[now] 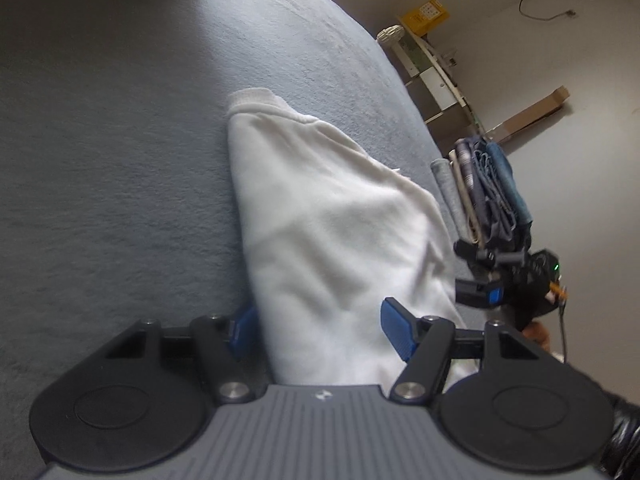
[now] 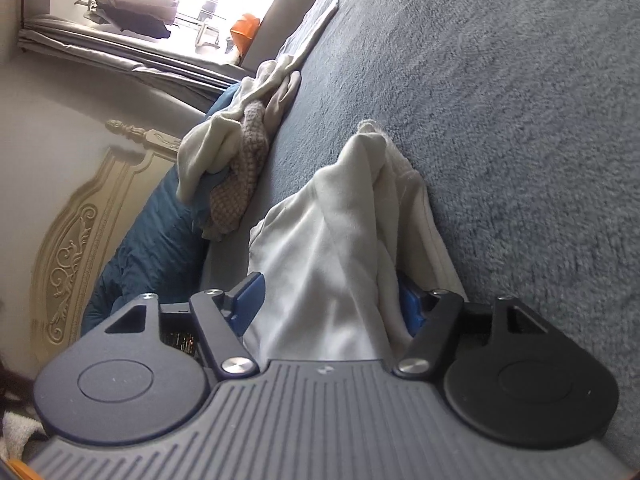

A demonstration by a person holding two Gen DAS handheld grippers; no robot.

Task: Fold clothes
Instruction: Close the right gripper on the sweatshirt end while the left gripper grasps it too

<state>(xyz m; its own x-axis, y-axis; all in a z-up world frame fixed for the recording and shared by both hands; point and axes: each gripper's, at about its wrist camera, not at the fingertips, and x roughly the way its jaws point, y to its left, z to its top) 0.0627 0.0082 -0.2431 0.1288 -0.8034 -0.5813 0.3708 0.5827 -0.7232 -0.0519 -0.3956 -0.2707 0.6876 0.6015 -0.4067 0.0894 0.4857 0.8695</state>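
Observation:
A white sweatshirt (image 1: 332, 232) lies folded lengthwise on the grey blanket (image 1: 120, 140), its ribbed hem at the far end. Its near end fills the gap of my left gripper (image 1: 320, 332), and both blue pads (image 1: 396, 334) press into the thick fold. In the right wrist view the same white garment (image 2: 332, 248) rises in bunched folds from between the pads of my right gripper (image 2: 330, 304), which is shut on it. The right gripper (image 1: 464, 270) also shows in the left wrist view, at the garment's right edge.
A stack of folded jeans and grey cloth (image 1: 488, 196) sits at the bed's edge past the right gripper. A heap of cream and knitted clothes (image 2: 240, 152) lies near the blue duvet (image 2: 160, 240) and the carved headboard (image 2: 76, 248). A shelf (image 1: 432, 76) stands against the wall.

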